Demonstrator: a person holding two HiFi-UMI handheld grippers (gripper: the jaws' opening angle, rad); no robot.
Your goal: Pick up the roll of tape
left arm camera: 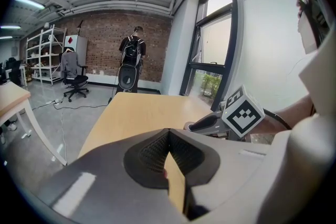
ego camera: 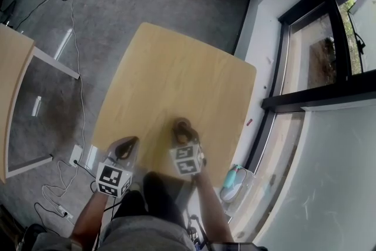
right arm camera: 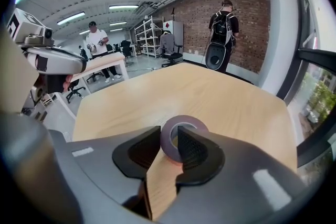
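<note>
The right gripper (right arm camera: pixel 169 136) is pinching the near wall of the roll of tape (right arm camera: pixel 186 118) between its pads, the ring lying on the wooden table (right arm camera: pixel 220 94) just ahead.
</note>
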